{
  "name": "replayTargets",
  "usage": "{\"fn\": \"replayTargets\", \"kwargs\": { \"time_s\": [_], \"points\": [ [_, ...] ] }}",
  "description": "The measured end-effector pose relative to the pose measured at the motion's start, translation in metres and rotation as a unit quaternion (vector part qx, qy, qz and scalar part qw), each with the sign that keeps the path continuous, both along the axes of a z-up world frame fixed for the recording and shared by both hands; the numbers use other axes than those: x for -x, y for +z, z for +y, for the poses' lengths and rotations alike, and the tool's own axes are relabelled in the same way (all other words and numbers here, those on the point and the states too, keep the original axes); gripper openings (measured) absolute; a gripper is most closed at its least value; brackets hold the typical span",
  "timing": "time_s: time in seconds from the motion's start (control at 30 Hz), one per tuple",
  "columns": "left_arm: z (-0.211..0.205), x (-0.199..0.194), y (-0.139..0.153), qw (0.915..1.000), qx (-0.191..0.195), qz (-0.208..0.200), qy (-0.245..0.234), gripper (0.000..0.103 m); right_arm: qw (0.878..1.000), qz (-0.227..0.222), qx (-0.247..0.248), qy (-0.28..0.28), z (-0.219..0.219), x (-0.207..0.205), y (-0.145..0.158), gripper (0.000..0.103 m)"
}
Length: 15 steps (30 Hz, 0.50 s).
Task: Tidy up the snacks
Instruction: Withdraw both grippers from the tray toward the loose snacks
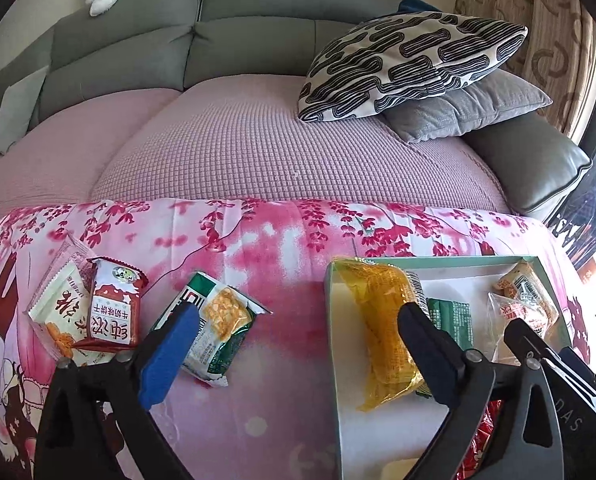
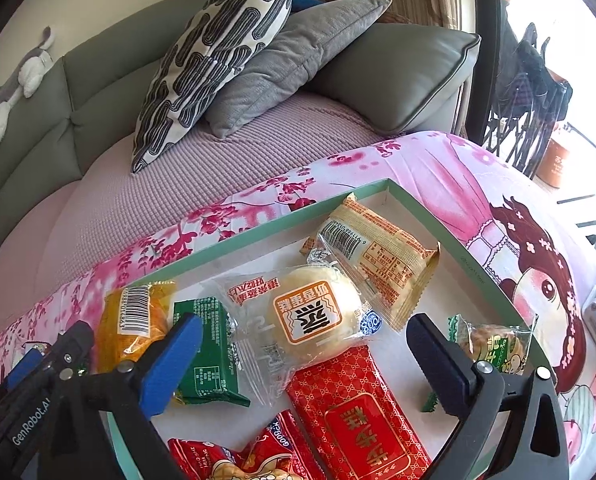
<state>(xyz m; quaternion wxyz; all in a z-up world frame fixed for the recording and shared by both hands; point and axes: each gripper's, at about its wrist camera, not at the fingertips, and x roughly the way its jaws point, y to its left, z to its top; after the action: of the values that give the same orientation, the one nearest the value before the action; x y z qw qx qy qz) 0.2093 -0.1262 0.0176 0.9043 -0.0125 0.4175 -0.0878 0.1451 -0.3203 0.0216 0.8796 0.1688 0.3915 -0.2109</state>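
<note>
Behind the pink floral cloth (image 1: 282, 240), a grey sofa (image 1: 258, 40) with a patterned cushion (image 1: 409, 64) can be seen. Both tongs are spread and nothing is held: the left gripper (image 1: 298, 344) is poised between a green-and-yellow snack (image 1: 218, 328) left on the cloth and the yellow packet (image 1: 381, 320) laid inside the green-rimmed box (image 1: 437, 261), while the right gripper (image 2: 301, 360) is held over the box's bun packet (image 2: 309, 312) and red packet (image 2: 357, 412).

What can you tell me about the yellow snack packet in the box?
The yellow snack packet is a soft, shiny, see-through plastic wrapper with something orange-yellow inside and a white barcode label at one end. It lies flat in the green-rimmed box, against its left wall, sealed. A dark green packet touches its side. The left gripper is open above it.
</note>
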Motion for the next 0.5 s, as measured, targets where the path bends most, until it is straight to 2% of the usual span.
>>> {"fn": "replayTargets", "kwargs": {
  "time_s": [0.5],
  "points": [
    [0.0005, -0.0008, -0.0011, 1.0, -0.01, 0.001, -0.002, 0.1, 1.0, 0.005, 0.001, 0.002, 0.0004, -0.0006, -0.0017, 0.103]
  ]
}}
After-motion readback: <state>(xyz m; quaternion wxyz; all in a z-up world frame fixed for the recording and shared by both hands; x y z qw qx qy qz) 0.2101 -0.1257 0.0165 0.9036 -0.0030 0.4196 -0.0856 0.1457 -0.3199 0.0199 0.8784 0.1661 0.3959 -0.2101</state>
